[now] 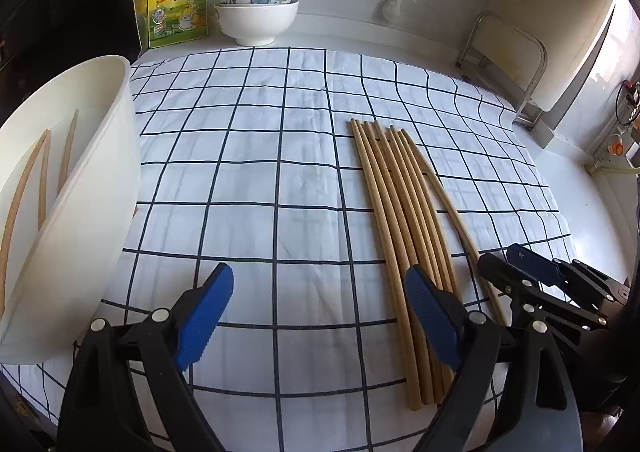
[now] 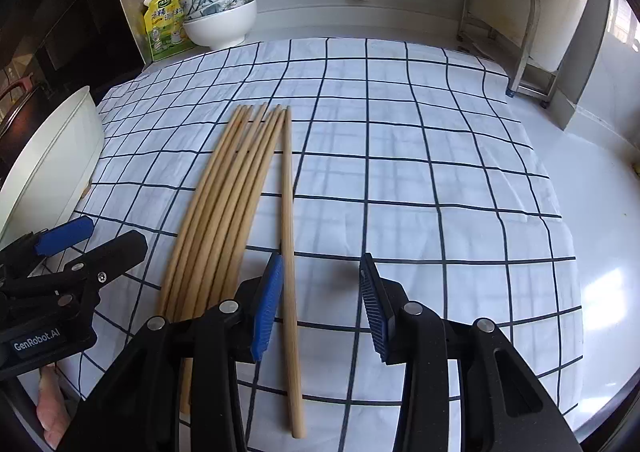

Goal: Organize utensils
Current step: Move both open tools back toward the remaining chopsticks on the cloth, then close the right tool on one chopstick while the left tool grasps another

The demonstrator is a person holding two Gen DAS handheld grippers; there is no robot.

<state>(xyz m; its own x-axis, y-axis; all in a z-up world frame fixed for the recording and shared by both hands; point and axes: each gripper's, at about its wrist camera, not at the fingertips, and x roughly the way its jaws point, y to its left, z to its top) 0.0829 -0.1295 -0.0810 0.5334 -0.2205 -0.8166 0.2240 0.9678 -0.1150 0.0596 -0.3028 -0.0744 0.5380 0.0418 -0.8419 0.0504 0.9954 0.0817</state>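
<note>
**Chopsticks wait on the checked cloth**

A bunch of long wooden chopsticks lies on a white cloth with dark blue lines. They are pale brown, thin and smooth. They lie side by side and touch each other, with their thin tips pointing away toward the back wall. One single chopstick lies a little apart from the bunch, on its right side.

At the left edge of the cloth stands a white tub. Three more chopsticks lie inside it, leaning on its wall.

At the back, off the cloth, a stack of bowls stands next to a yellow bag. A metal rack stands in the far right corner.

The left gripper points down at the cloth. Its blue pads stand wide apart and nothing is between them but cloth. Its right pad hangs over the near part of the bunch. Its left pad is near the tub.

The right gripper also points down. Its pads stand about half open and do not pinch anything. The single chopstick runs just beside its left pad and passes between the two pads. If that pad touches the stick is hard to tell
</note>
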